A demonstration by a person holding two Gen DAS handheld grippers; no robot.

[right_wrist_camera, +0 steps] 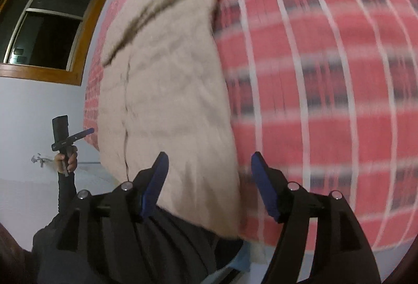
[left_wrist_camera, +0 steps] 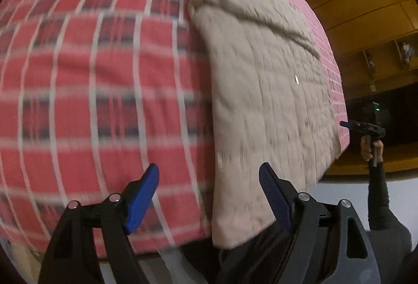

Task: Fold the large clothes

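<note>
On the bed covered with a red, white and navy checked sheet (left_wrist_camera: 104,90), the beige quilted padded coat (left_wrist_camera: 263,90) lies as a long folded slab, its near hem hanging just over the bed's edge toward the person and its far end running away toward twelve o'clock. In the left wrist view the coat sits at about one o'clock from the left gripper (left_wrist_camera: 209,195), whose blue-padded fingers are spread apart over the sheet and hold nothing. In the right wrist view the coat sits at about eleven o'clock from the right gripper (right_wrist_camera: 207,179), likewise spread wide and empty, with the coat's near hem between and under its fingers but not pinched.

The likely trouble is bulk: the padding looks thick and springy, so a pinch on only the top layer could peel the fold open, and a shallow bite at the overhanging hem could slip off. Both views are smeared, so a hurried grab might also catch the sheet with the coat.

The bed surface is soft and broad. Around it, the left view shows wooden panelled cabinets (left_wrist_camera: 365,9) at two o'clock; the right view shows a wood-framed dark window (right_wrist_camera: 47,22) at ten o'clock in a pale wall.
</note>
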